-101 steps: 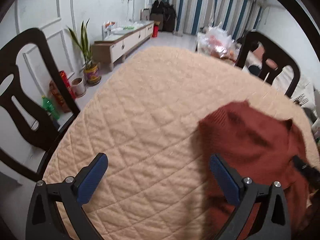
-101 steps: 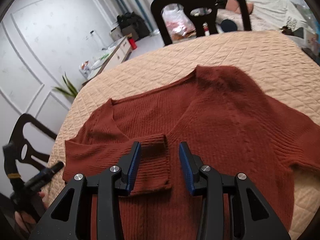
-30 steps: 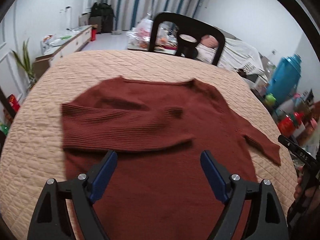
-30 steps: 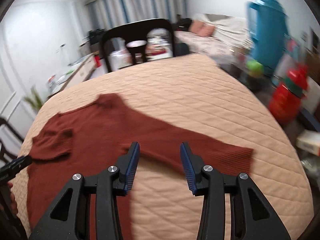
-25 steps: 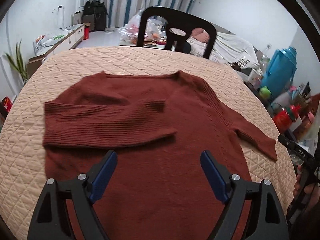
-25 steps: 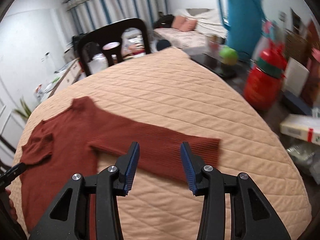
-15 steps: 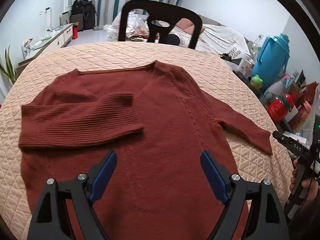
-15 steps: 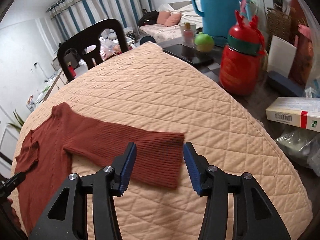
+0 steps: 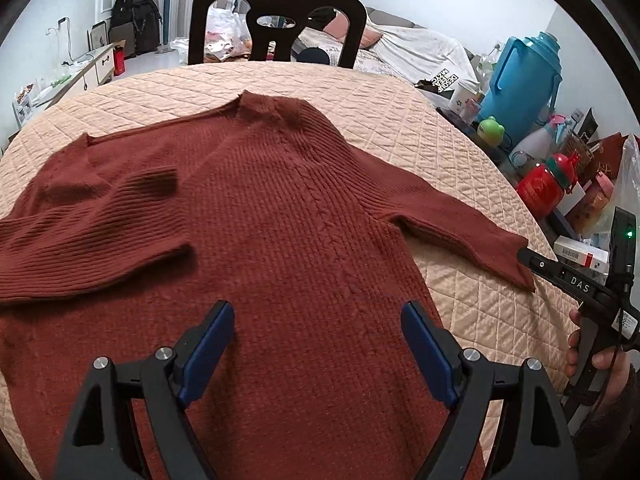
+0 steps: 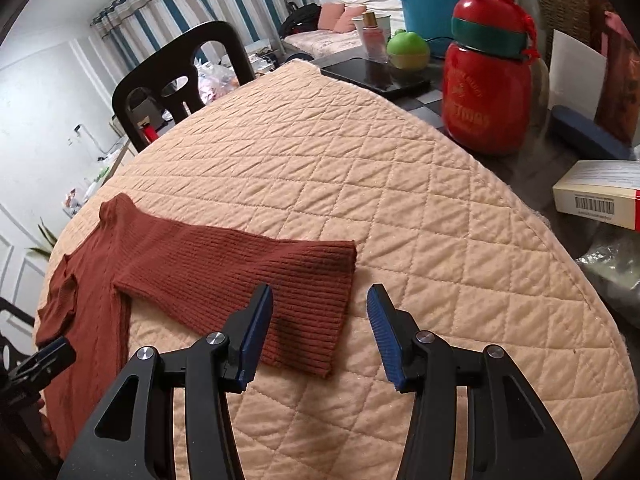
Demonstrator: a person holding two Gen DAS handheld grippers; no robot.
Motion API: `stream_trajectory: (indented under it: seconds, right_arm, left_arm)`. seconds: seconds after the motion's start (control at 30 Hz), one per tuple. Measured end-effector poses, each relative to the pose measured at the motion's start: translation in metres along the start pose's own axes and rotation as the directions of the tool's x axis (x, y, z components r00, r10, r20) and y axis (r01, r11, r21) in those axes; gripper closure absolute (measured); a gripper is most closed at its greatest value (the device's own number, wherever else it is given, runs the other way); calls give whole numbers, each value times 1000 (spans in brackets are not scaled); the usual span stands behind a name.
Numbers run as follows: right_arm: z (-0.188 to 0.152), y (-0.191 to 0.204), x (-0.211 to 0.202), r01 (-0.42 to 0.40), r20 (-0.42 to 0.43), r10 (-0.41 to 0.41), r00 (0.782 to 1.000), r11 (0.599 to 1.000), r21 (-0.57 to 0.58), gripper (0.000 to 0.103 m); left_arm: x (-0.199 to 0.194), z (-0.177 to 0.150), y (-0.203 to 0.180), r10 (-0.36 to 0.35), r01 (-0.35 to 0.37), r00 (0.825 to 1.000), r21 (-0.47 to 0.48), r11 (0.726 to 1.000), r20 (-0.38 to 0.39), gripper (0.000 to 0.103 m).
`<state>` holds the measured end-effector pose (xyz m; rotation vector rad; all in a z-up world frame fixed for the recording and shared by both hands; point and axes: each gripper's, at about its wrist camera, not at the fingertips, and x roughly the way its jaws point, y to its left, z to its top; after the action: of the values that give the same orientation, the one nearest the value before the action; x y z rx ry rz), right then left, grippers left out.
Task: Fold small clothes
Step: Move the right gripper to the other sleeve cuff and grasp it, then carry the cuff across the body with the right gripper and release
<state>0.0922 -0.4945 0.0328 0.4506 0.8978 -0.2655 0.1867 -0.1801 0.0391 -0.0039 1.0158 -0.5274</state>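
Observation:
A rust-red knit sweater (image 9: 280, 232) lies flat on the peach quilted table cover (image 9: 400, 96). Its left sleeve (image 9: 92, 236) is folded across the chest. Its right sleeve (image 10: 248, 276) lies stretched out toward the table's right edge. My left gripper (image 9: 316, 344) is open and empty above the sweater's lower body. My right gripper (image 10: 320, 328) is open and empty, its blue pads (image 10: 256, 328) on either side of the right sleeve's cuff (image 10: 332, 304), just above it. The right gripper's tip also shows in the left wrist view (image 9: 560, 272) beside the cuff.
A black chair (image 9: 276, 24) stands at the table's far side. On the right, past the cover's edge, stand a red jar (image 10: 486, 84), a blue jug (image 9: 520, 80), a green toy (image 10: 408, 50), a dark phone (image 10: 372, 74) and a boxed item (image 10: 600, 198).
My right gripper has swung right from the folded left sleeve to the outstretched sleeve's cuff and opened wider. My left gripper has turned from the table's left edge to face the sweater.

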Motion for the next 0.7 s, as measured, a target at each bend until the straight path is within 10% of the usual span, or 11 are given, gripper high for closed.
stream_trajectory:
  seconds: [0.23, 0.37, 0.7]
  right_arm:
    - [-2, 6, 3, 23, 3, -23, 1000, 1000, -21, 53]
    - [-2, 6, 3, 44, 9, -43, 999, 999, -23, 82]
    - [6, 14, -12, -30, 60, 30, 998, 1000, 3, 91]
  left_arm:
    - [7, -1, -1, 1, -1, 1000, 12, 1000, -11, 16]
    - [9, 0, 0, 2, -2, 1000, 15, 1000, -10, 16]
    - [10, 1, 0, -10, 11, 1000, 22, 1000, -14, 16]
